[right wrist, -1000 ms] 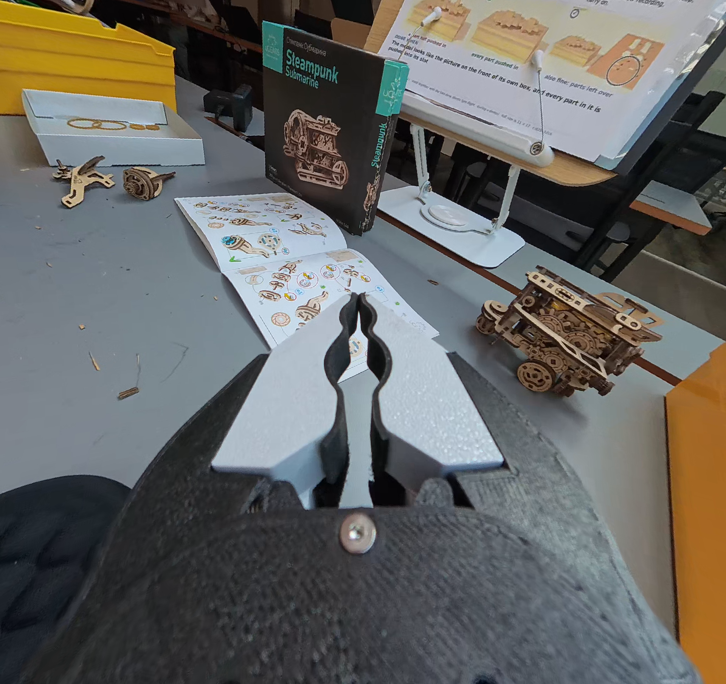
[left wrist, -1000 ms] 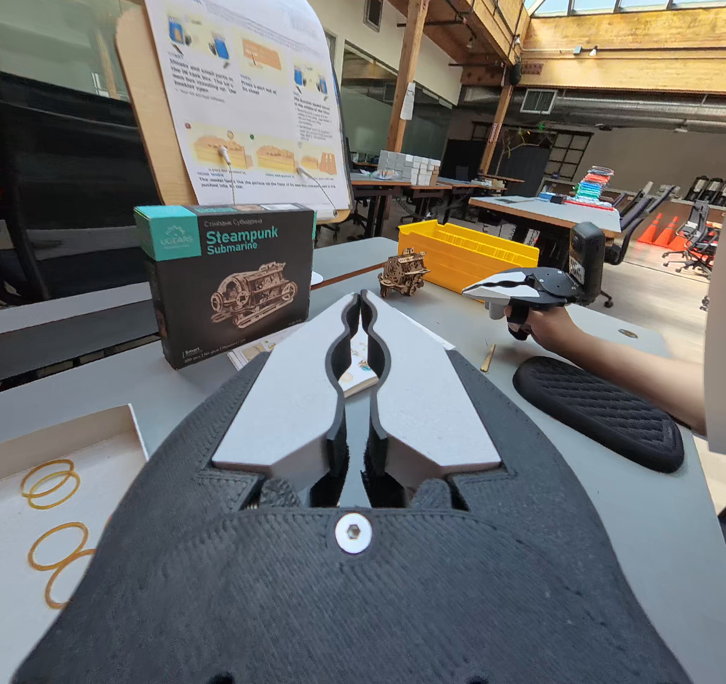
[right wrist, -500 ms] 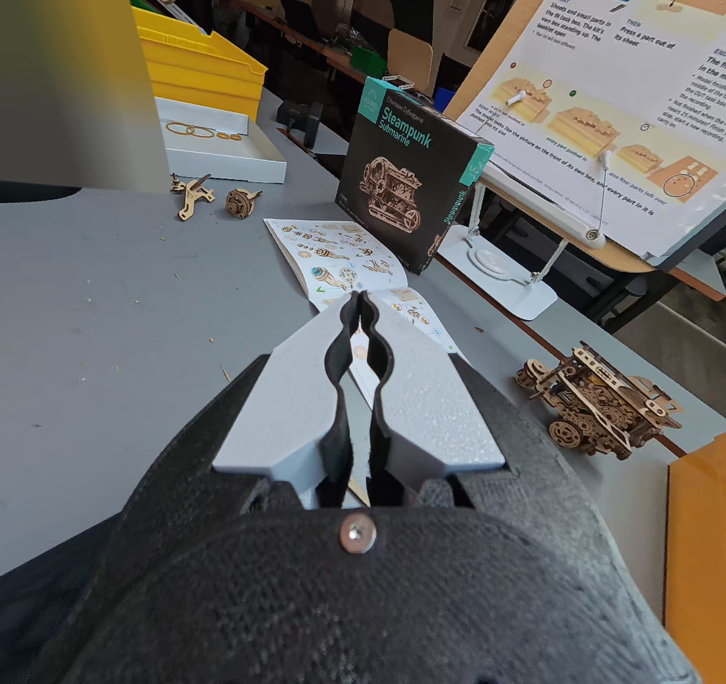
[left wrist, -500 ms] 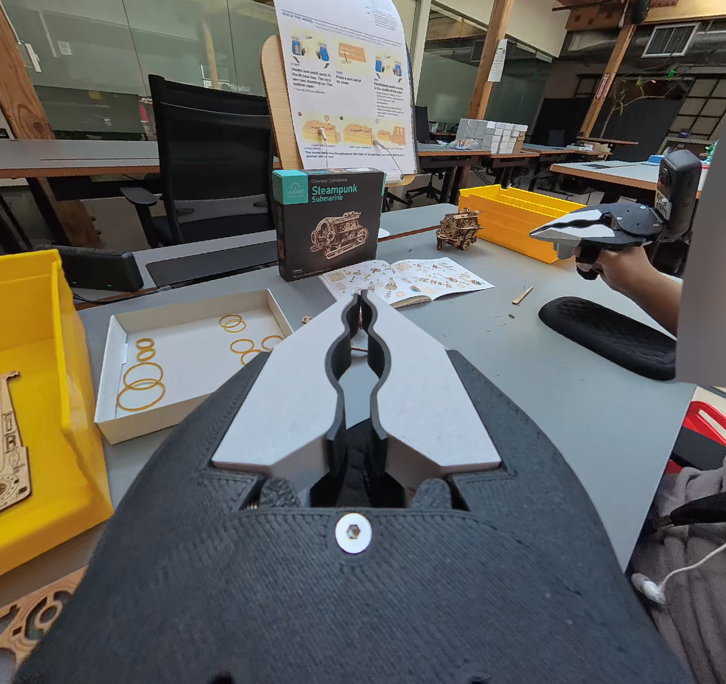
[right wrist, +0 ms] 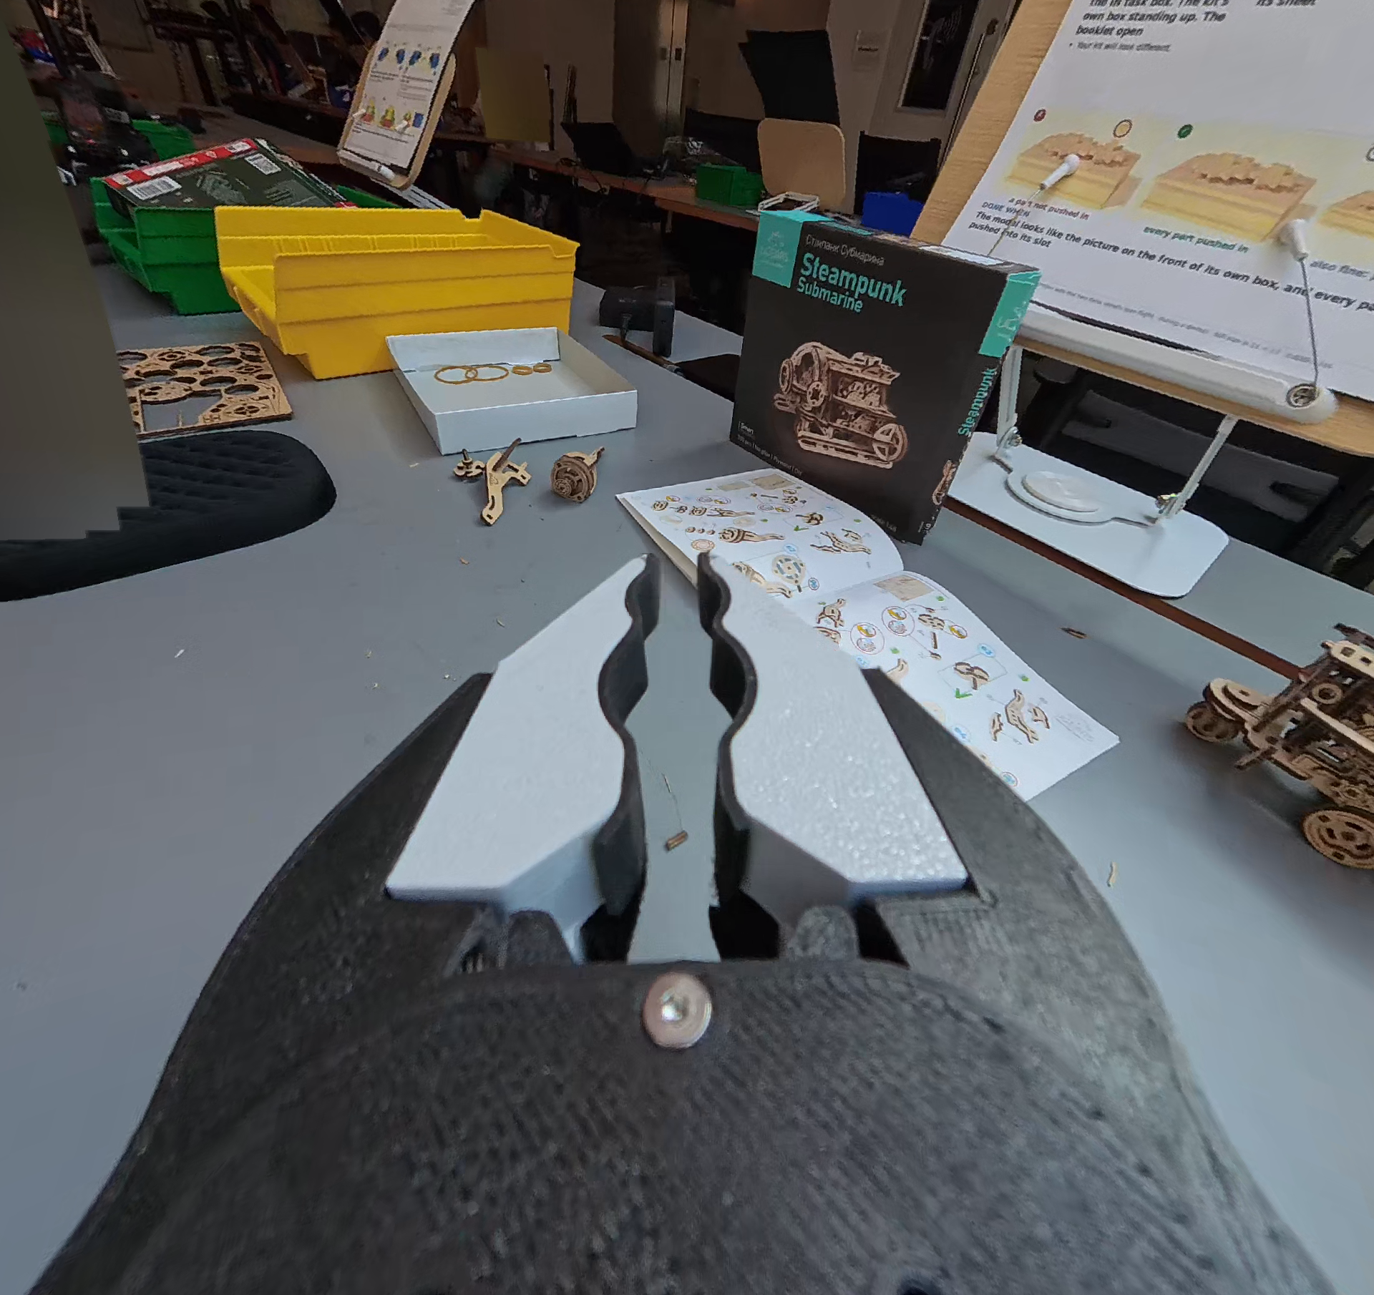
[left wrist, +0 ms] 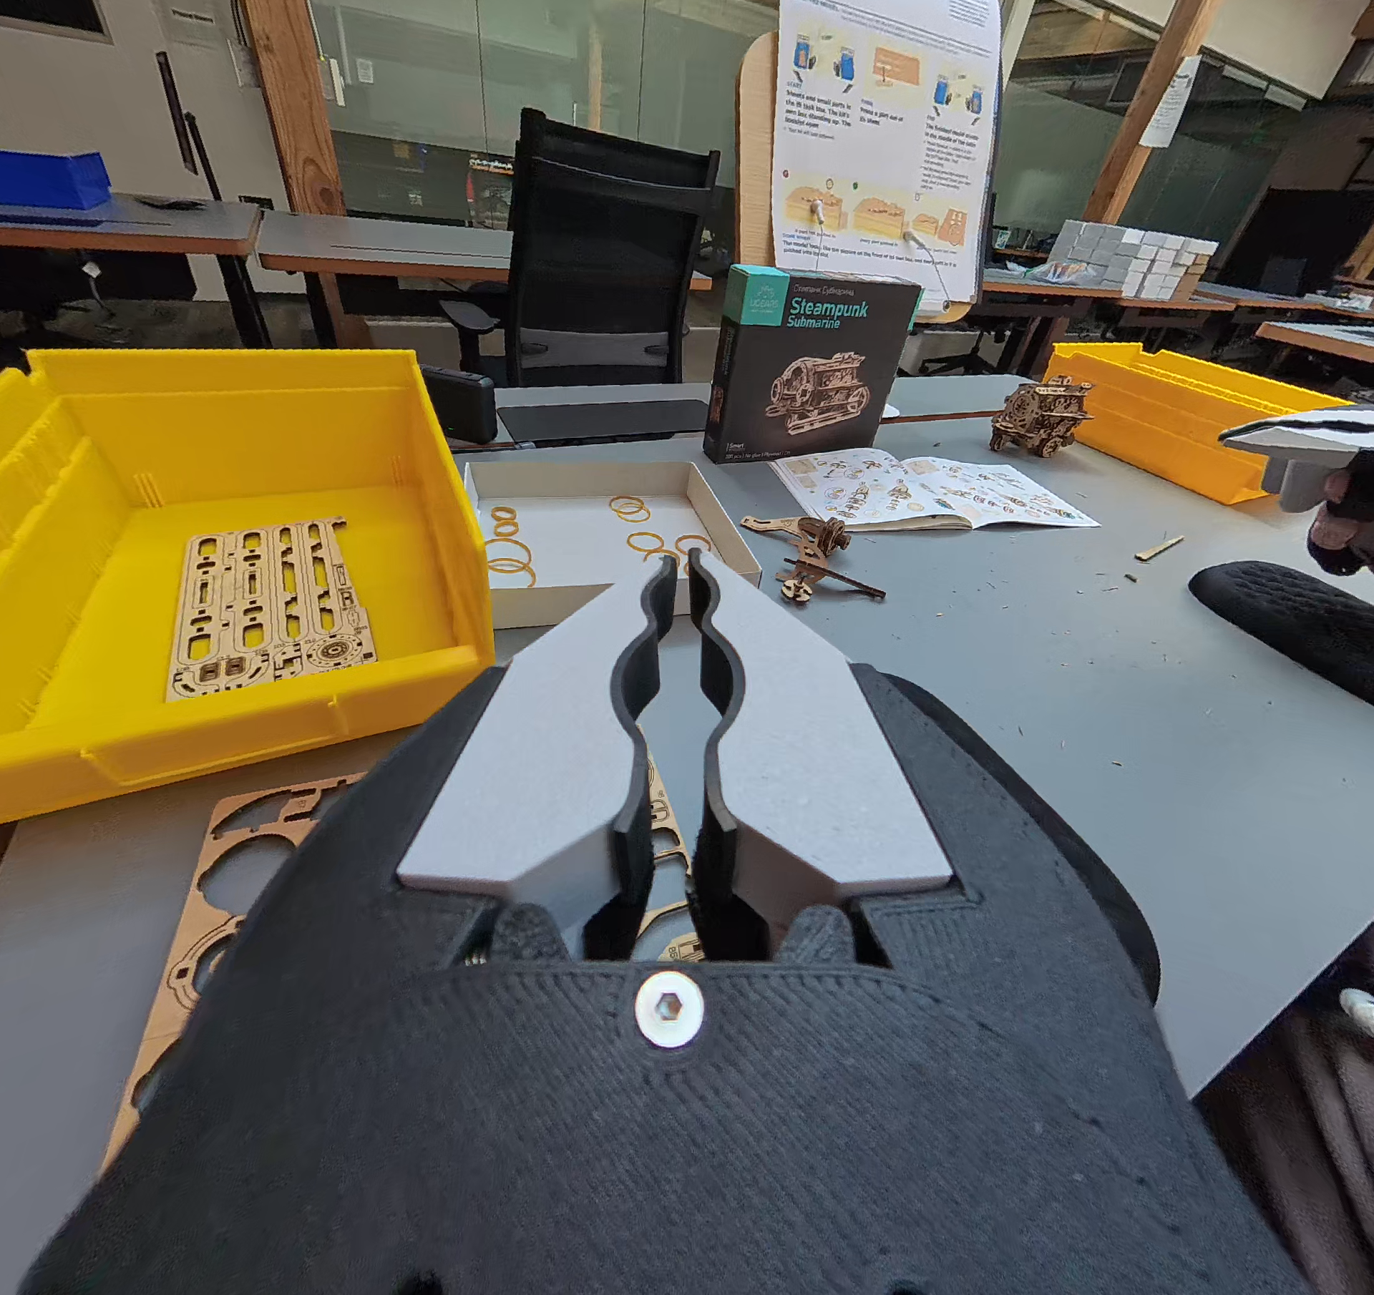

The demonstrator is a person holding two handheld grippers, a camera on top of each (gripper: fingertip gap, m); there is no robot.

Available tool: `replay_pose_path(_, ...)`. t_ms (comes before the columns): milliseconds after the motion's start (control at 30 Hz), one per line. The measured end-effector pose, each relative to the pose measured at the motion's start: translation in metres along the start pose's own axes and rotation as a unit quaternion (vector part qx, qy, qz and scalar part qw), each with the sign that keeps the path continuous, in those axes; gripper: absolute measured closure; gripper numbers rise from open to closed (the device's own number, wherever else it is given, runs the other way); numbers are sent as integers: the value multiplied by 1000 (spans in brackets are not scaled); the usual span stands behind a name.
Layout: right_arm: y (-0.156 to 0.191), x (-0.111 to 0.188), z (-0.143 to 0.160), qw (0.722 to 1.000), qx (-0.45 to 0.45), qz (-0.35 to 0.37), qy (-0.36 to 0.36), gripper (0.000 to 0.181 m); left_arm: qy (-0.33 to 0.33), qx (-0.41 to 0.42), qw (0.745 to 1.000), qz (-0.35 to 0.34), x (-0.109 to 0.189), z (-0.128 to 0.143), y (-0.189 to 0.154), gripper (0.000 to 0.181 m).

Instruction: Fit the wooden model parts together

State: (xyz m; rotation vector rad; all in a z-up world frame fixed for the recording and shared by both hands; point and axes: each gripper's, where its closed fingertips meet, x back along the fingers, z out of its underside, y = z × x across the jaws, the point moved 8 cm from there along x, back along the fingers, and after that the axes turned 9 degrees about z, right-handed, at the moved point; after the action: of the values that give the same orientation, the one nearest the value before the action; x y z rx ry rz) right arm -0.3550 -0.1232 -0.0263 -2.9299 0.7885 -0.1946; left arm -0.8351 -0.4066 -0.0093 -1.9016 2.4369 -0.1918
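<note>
Two small wooden sub-assemblies [left wrist: 814, 553] lie on the grey table between the white tray and the booklet; they also show in the right wrist view [right wrist: 520, 475]. A wooden parts sheet [left wrist: 268, 609] lies in the yellow bin [left wrist: 446, 516] at left. A punched-out sheet [left wrist: 245, 888] lies under my left gripper [left wrist: 682, 562], which is shut and empty above the table's near edge. My right gripper [right wrist: 678, 562] is slightly open and empty, hovering over bare table short of the booklet; it also shows at the right edge of the left wrist view [left wrist: 1294, 442].
The kit box [left wrist: 810, 375] stands behind the open booklet [left wrist: 929, 490]. A white tray [left wrist: 595, 471] holds rubber bands. A finished wooden model [right wrist: 1308, 761] sits at right by another yellow bin [left wrist: 1175, 404]. A black pad [left wrist: 1294, 620] and an instruction stand [right wrist: 1085, 508] are also there. There is about 45 cm between the tips of the two grippers. The right tips stand about 30 cm off the finished wooden model [right wrist: 1308, 761]. It turns up in the left wrist view [left wrist: 1041, 432] as well.
The left view has swung left and back, bringing the yellow bin and sheets into sight. The right view has turned left, and its jaws have parted a little.
</note>
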Motion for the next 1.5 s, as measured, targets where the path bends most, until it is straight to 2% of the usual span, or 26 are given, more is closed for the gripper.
replay_pose_path(67,3,-3,4,1000,4,13,-8,152,8,-1,1000,2,0,4,0,180)
replay_pose_path(200,6,-2,13,999,36,39,9,151,26,6,999,24,-8,13,-4,179)
replay_pose_path(300,2,4,20,988,109,105,-8,155,26,20,998,44,-14,19,-7,179)
replay_pose_path(367,0,5,19,984,124,127,-11,156,12,38,997,69,-21,22,-14,179)
replay_pose_path(467,-1,1,19,983,122,132,-17,156,-4,43,993,114,-38,29,-36,179)
replay_pose_path(667,-2,-7,28,984,130,120,20,159,32,-33,985,163,-84,45,-87,178)
replay_pose_path(833,-6,-9,29,986,120,111,25,162,19,2,977,214,-107,40,-114,176)
replay_pose_path(1000,-25,-3,29,988,58,144,19,165,23,4,978,208,-109,37,-126,177)
replay_pose_path(1233,-50,15,26,982,-46,181,-27,168,20,27,983,178,-99,34,-135,177)
replay_pose_path(1500,-49,24,23,981,-58,179,-54,168,3,38,986,160,-89,16,-142,177)
